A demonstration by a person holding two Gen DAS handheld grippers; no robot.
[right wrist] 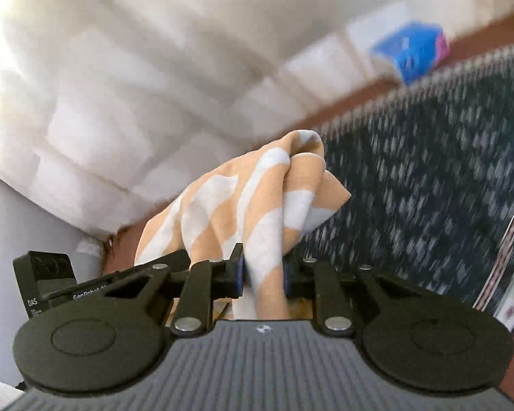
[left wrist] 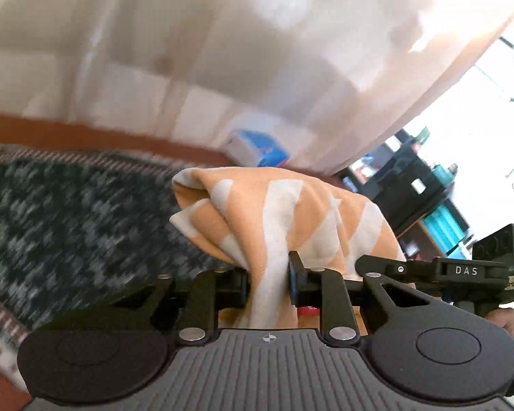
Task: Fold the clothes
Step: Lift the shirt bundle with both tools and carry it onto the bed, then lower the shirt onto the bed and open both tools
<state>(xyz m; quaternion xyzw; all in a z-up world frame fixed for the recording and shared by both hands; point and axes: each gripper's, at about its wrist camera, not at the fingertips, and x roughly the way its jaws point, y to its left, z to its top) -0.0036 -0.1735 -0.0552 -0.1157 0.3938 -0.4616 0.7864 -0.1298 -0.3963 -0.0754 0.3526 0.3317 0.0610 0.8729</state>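
Two tools, one cloth. Left wrist view: left tool (left wrist: 269,274) clamped on an orange-and-white striped cloth (left wrist: 284,212), bunched and lifted above a dark patterned carpet (left wrist: 68,212); right tool (left wrist: 428,270) alongside. Right wrist view: right tool (right wrist: 264,269) pinching the same cloth (right wrist: 243,198); blue box (right wrist: 411,51) beyond the carpet (right wrist: 428,171).

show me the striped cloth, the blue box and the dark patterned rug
striped cloth (left wrist: 284,205), left wrist view, on a white stripe above the grip
blue box (right wrist: 411,51), right wrist view, on its blue face
dark patterned rug (left wrist: 68,212), left wrist view, on its dark middle
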